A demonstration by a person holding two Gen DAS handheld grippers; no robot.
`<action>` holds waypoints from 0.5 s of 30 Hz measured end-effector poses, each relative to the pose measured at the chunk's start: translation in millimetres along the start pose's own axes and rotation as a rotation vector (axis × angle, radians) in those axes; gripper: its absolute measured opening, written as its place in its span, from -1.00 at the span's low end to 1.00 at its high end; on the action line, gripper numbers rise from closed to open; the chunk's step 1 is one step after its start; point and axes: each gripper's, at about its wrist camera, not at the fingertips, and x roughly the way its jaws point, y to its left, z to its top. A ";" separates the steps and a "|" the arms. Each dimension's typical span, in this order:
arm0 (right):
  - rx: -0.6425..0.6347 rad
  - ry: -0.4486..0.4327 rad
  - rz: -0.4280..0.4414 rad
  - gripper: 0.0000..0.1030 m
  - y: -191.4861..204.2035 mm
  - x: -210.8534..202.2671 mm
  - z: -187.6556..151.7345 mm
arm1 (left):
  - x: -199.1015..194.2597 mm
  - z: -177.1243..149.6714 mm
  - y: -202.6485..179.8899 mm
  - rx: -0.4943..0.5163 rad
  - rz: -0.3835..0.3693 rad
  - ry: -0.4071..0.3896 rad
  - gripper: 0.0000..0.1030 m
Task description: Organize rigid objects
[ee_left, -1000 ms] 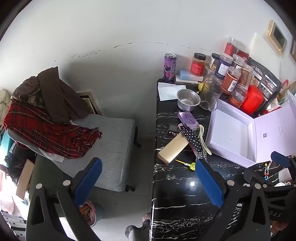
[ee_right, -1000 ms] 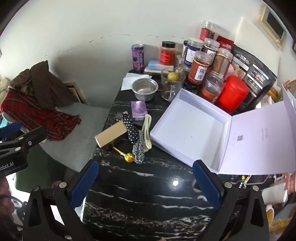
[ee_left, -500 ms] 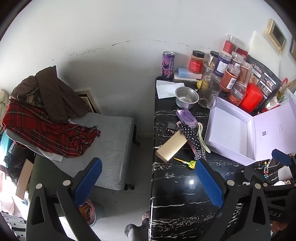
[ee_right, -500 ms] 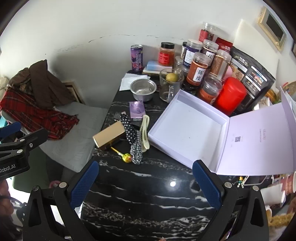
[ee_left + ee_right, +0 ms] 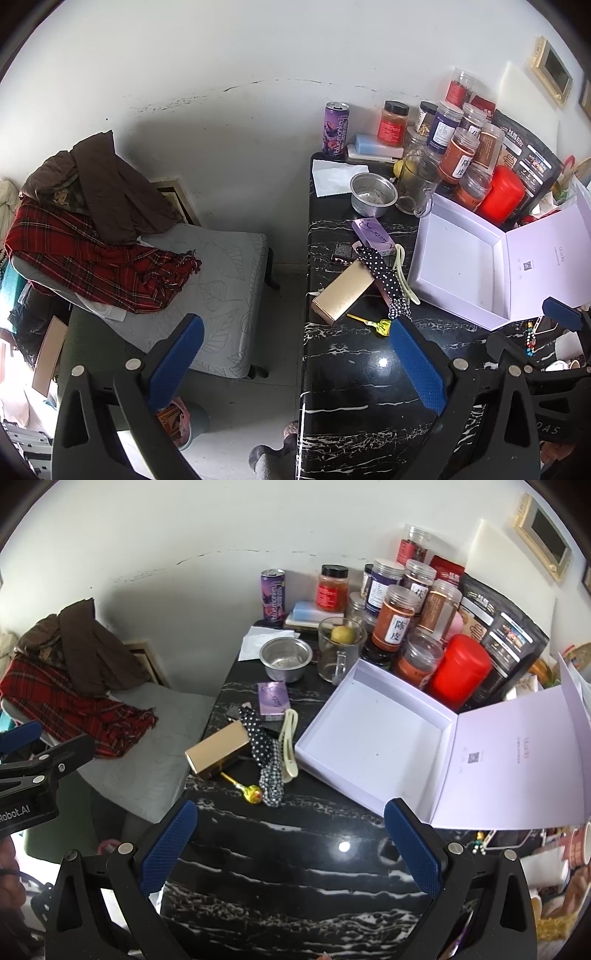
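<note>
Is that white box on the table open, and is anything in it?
Open and empty: the white box has its lid folded back flat, and only its bare white floor shows inside.

The table [image 5: 295, 867] is glossy black marble-like stone with white veins. On it, the box [image 5: 373, 734] looks like matt white card, the bowl [image 5: 283, 660] brushed metal, the mug [image 5: 338, 650] clear glass, the gold case [image 5: 218, 751] satiny, perhaps metallic card.

The left gripper [image 5: 295, 354] is wide open and holds nothing. The right gripper [image 5: 290, 840] is wide open too, with its blue pads [image 5: 168, 843] far apart.
</note>
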 end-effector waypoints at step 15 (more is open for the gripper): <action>0.000 -0.001 -0.001 1.00 0.4 -0.4 -0.6 | -0.7 -1.2 -1.1 -0.001 -0.002 0.000 1.00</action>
